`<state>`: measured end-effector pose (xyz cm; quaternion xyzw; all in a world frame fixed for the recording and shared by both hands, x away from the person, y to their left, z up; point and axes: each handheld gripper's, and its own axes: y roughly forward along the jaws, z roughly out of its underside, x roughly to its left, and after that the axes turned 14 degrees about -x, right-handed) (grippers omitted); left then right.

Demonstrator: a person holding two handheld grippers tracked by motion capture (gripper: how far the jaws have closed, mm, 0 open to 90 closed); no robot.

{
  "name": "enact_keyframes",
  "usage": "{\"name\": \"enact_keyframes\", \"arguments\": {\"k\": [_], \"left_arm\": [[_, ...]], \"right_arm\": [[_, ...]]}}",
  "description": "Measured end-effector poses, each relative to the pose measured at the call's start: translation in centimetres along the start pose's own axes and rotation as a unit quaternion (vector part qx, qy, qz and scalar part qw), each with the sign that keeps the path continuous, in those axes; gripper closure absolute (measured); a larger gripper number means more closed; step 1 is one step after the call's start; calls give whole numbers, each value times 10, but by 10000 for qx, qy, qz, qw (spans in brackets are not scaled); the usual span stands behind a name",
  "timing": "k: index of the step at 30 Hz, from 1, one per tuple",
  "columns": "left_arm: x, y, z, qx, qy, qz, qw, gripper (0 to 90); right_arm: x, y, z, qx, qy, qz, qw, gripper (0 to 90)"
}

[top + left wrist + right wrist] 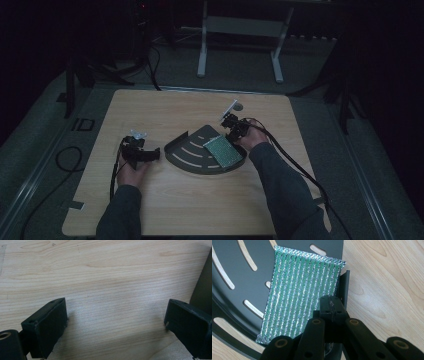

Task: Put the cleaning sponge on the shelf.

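While parked on bare wood at about 8 o'clock of the table (165,210), left gripper (150,154) gapes wide, holding nothing, probably just waiting. Further up at 2 o'clock, right gripper (331,308) clamped shut beside the green scouring pad's (299,292) edge, pad lying flat in the slotted black tray (185,150), likely for nudging.

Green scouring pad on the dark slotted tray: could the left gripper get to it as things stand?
Probably yes. The left gripper rests open on the table beside the tray, nothing between. The scouring pad lies at the far side, where the shut right gripper crowds one edge.
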<state>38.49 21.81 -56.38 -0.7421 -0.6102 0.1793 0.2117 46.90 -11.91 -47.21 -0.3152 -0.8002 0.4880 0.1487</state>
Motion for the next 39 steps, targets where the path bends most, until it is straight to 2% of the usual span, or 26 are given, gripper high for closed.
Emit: {"name": "enact_keyframes", "arguments": {"k": [6,16,20,21,29,39], "left_arm": [[0,0,0,1,0,1,10000,50],[0,0,0,0,2,1,10000,50],[0,0,0,0,1,-1,10000,50],[0,0,0,-1,1,-1,10000,50],[0,0,0,1,2,0,10000,50],[0,0,0,3,1,-4,10000,49]], "right_arm": [[-1,-3,1,-81,1,-29,10000,895],[-12,-16,12,-437,313,-75,9985,807],[-14,-19,14,-507,354,-31,9981,789],[-17,-24,17,-681,428,7,9968,757],[-24,-36,27,-1091,672,81,9917,693],[-33,-47,52,-1232,990,84,9874,664]]}}
